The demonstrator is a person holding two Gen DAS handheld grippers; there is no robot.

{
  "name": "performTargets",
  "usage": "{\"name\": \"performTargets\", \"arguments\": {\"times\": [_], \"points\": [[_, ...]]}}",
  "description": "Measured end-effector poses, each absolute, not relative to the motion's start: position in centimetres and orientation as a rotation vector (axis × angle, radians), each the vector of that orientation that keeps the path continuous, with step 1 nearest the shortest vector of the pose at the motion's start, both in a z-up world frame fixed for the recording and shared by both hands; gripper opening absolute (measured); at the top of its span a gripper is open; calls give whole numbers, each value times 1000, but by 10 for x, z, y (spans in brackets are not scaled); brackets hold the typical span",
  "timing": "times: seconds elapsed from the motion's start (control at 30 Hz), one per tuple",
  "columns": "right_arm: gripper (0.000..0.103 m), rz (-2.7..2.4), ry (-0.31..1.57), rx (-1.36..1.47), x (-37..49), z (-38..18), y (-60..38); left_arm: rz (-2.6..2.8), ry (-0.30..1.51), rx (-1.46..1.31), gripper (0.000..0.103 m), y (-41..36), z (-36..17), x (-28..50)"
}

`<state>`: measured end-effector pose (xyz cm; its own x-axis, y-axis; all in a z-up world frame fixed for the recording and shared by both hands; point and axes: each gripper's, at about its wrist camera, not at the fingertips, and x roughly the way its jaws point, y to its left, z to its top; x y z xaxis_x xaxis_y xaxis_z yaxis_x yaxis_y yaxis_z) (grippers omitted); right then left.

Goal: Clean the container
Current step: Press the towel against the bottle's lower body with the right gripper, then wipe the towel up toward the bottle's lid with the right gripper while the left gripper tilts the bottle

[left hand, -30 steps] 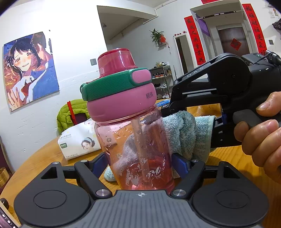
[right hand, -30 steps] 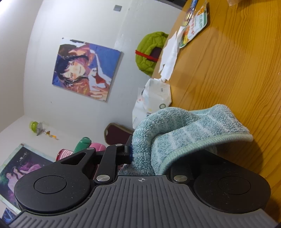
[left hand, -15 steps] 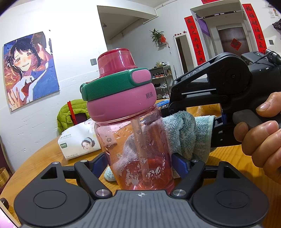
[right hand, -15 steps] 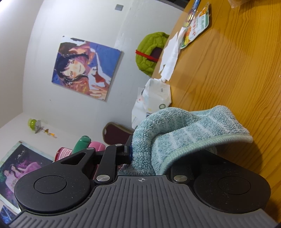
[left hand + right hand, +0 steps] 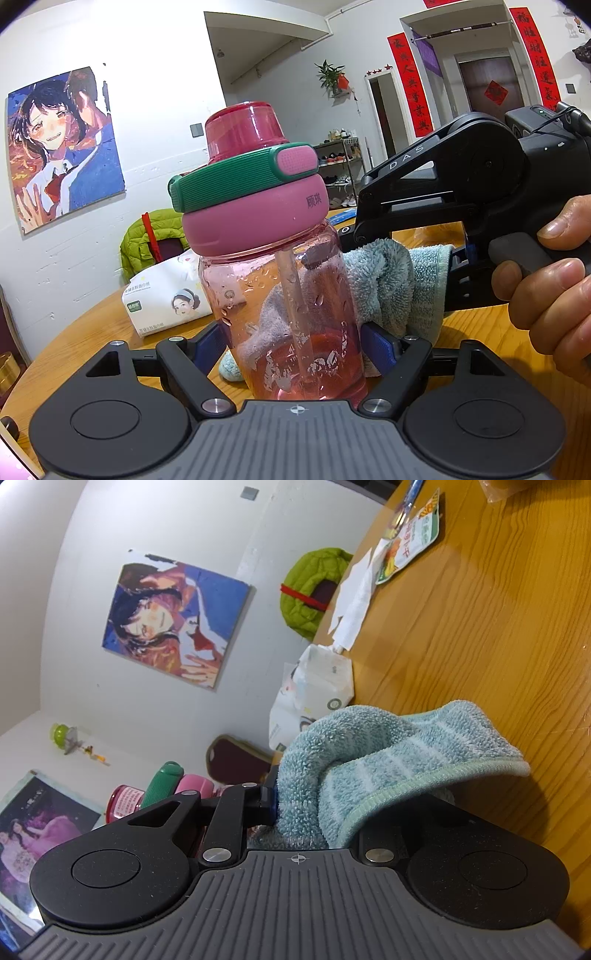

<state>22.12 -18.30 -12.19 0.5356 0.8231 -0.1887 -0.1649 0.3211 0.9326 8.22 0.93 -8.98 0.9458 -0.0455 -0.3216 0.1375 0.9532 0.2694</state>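
Note:
A clear pink water bottle (image 5: 288, 295) with a pink and green lid and a straw inside stands upright on the wooden table (image 5: 480, 332). My left gripper (image 5: 295, 339) is shut on the bottle's lower body. My right gripper (image 5: 314, 812) is shut on a folded teal towel (image 5: 376, 771) and holds it against the far right side of the bottle; the towel also shows in the left wrist view (image 5: 399, 280). The bottle's lid (image 5: 162, 786) shows at the left of the right wrist view. Water drops cling inside the bottle.
A white tissue pack (image 5: 166, 299) lies on the table behind the bottle to the left. A snack packet (image 5: 410, 542) and crumpled white paper (image 5: 354, 605) lie further along the table. A chair with a green jacket (image 5: 151, 240) stands by the wall.
The towel in my right gripper has shifted slightly against the bottle's side. The left gripper and the bottle have stayed still.

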Motion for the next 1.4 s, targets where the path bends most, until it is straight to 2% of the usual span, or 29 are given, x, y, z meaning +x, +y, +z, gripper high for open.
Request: {"name": "performTargets", "arguments": {"times": [0.3, 0.4, 0.43, 0.53, 0.63, 0.7, 0.77, 0.83, 1.0, 1.17, 1.3, 1.4], "points": [[29, 716, 779, 1003, 222, -120, -182, -96, 317, 288, 76, 9, -89, 83], [41, 665, 794, 883, 221, -113, -178, -96, 317, 289, 76, 9, -89, 83], [50, 643, 797, 834, 220, -110, -176, -95, 317, 290, 76, 9, -89, 83], [53, 604, 812, 738, 220, -108, -169, -95, 318, 292, 77, 9, -89, 84], [48, 601, 822, 700, 220, -109, -167, -94, 318, 294, 77, 8, -90, 84], [38, 606, 827, 684, 220, -110, -166, -94, 318, 293, 77, 9, -90, 84], [21, 618, 816, 676, 219, -109, -164, -96, 317, 290, 77, 9, -90, 84], [17, 622, 789, 677, 216, -107, -164, -97, 317, 286, 76, 9, -90, 84], [16, 631, 677, 809, 211, -102, -181, -97, 318, 287, 77, 9, -89, 84], [17, 891, 546, 1242, 213, -114, -210, -94, 316, 286, 76, 9, -90, 83], [17, 913, 635, 1225, 215, -120, -193, -97, 315, 278, 76, 10, -89, 83], [18, 766, 786, 1113, 220, -129, -183, -98, 315, 278, 76, 9, -89, 83]]}}
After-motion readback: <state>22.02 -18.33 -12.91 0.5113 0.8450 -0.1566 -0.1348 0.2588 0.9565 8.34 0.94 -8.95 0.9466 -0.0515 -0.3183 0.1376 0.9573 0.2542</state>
